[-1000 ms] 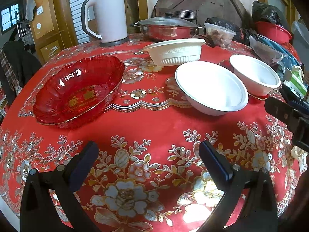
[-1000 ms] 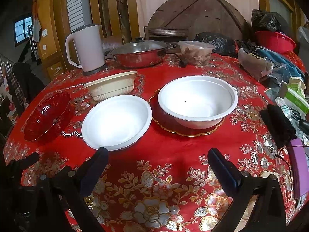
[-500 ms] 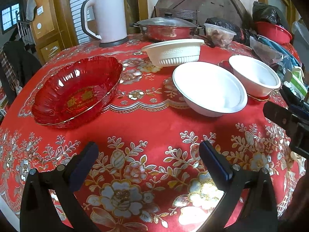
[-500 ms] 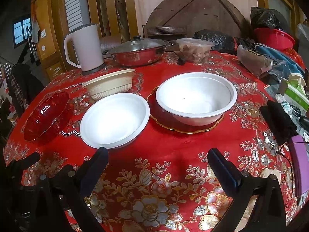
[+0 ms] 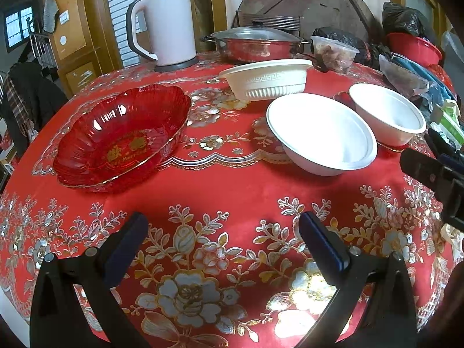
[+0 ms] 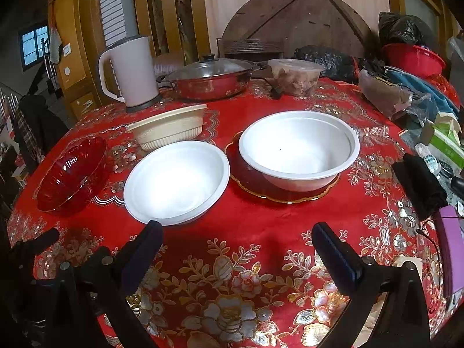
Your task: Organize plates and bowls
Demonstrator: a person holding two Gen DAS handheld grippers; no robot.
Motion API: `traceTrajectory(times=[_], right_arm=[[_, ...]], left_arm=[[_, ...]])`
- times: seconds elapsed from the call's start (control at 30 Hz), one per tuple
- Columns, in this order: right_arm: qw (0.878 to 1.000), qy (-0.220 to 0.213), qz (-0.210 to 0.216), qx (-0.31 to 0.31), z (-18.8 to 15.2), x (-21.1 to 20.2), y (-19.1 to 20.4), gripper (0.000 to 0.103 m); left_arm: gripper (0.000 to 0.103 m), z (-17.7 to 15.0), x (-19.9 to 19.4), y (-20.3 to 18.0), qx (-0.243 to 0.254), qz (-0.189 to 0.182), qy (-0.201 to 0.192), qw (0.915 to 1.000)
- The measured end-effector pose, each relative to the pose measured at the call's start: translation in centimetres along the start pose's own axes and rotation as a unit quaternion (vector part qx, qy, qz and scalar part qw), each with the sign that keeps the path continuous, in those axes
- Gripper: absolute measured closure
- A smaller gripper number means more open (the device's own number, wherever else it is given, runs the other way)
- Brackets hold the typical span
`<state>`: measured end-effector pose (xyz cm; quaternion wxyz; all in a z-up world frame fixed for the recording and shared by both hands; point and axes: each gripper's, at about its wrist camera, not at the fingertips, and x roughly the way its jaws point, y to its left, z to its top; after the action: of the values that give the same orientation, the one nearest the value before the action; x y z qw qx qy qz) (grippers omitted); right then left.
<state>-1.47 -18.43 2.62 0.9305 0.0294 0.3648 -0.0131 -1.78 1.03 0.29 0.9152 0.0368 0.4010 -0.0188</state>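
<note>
On the red flowered tablecloth lie a clear red fluted dish, a cream ribbed bowl, a white bowl and a second white bowl standing on a red gold-rimmed plate. My left gripper hovers open over the cloth, nearer than the dish and the first white bowl, holding nothing. My right gripper is open too, just short of the two white bowls. Its dark finger shows at the right edge of the left wrist view.
At the back stand a white kettle, a lidded steel pot and a plastic food tub. Bags, a red basin, a black pouch and a tissue box crowd the right side.
Both grippers have edged forward toward the dishes, which sit slightly larger in view. Nothing on the table has moved and both stay open.
</note>
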Motion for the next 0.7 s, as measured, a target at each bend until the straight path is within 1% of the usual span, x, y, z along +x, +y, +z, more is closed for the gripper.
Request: traceTrajectory(times=[0.7], right_arm=[[1.000,0.010,0.001,0.002,-0.24,0.81,0.01,0.000]], left_arm=[[0.000,0.07,0.59,-0.09,-0.004,-0.001,0.006,1.0000]])
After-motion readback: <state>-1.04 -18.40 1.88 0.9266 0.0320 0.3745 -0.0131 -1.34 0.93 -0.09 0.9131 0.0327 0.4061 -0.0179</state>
